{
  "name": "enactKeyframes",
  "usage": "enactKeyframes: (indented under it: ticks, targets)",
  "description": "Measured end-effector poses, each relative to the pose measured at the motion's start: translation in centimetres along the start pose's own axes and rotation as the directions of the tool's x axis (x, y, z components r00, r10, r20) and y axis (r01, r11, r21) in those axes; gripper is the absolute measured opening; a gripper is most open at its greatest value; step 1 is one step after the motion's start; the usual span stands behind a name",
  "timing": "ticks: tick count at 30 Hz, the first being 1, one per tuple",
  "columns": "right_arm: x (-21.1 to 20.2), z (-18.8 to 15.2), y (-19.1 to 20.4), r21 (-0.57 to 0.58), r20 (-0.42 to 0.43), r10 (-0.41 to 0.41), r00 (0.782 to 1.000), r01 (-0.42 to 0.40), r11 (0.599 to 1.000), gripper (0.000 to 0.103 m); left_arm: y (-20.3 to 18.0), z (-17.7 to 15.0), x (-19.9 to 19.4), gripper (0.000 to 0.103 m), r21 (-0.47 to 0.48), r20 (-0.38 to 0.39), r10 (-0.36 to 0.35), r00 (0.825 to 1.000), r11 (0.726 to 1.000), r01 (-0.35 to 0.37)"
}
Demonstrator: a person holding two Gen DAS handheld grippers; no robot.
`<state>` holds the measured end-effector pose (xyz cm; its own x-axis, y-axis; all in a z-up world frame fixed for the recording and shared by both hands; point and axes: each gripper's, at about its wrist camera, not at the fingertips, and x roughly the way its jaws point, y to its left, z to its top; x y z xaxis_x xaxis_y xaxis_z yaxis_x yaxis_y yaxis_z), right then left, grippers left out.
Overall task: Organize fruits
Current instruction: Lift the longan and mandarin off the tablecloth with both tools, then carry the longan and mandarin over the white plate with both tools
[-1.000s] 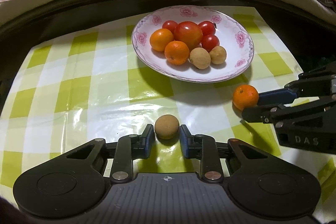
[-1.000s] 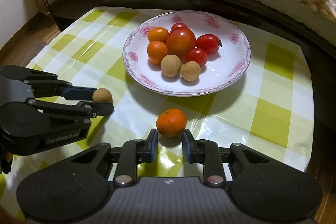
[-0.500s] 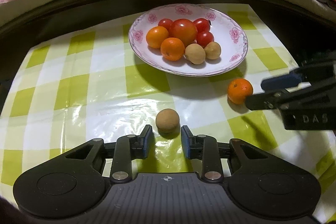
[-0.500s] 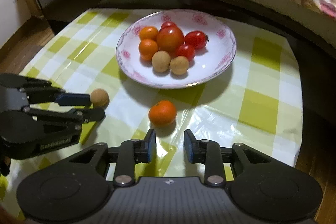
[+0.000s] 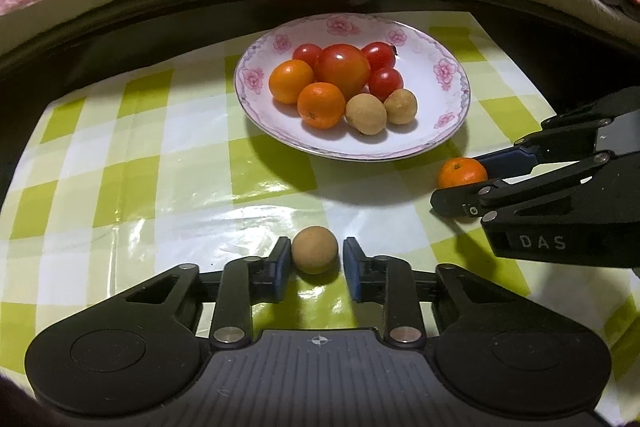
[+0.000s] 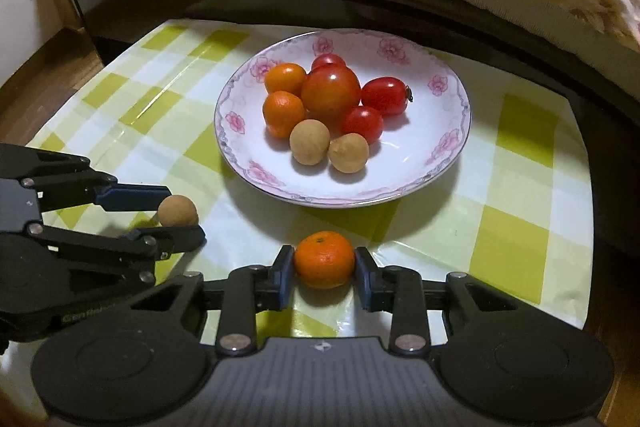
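So far, most of the sorting appears to be done: a floral plate ahead of both claws already holds two small oranges, a large tomato, three small red tomatoes and two tan round fruits. Two pieces are left on the checked bench, each lying between the pads of one claw.

The left claw has been brought down around a tan round fruit. Its jaws are closing. The left pad seems to touch the fruit, while a thin gap is seen at the right pad, so a firm grip cannot be confirmed.

The right claw is clenched on a small orange, both pads being pressed against its sides; the fruit appears to rest on the bench, just short of the plate's near rim.

What is judged to remain is for both pieces to be lifted, carried forward and set among their like on the plate.
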<state>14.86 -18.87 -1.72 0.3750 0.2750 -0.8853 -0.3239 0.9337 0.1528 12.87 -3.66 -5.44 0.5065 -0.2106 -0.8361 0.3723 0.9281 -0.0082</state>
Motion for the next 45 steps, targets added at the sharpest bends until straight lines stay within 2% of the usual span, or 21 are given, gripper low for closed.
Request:
enactKeyframes:
  ticks: [11, 27, 45]
  targets:
    - [-1.5, -0.6, 0.8, -0.014, 0.005, -0.007, 1.000, 0.007, 1.000, 0.034, -0.3, -0.3, -0.8, 0.032, 0.008, -0.024, 0.015, 1.000, 1.000, -0.015]
    - [-5.3, 0.2, 1.2, -0.007, 0.085, -0.057, 0.995, 0.058, 0.998, 0.034, -0.7, 1.5, -4.1, 0.032, -0.001, 0.061, 0.024, 0.998, 1.000, -0.024]
    - [-6.2, 1.6, 0.6, 0.018, 0.115, -0.068, 0.991, 0.066, 0.998, 0.034, -0.1, 4.2, -4.8, 0.032, -0.025, 0.110, 0.039, 0.993, 0.999, -0.036]
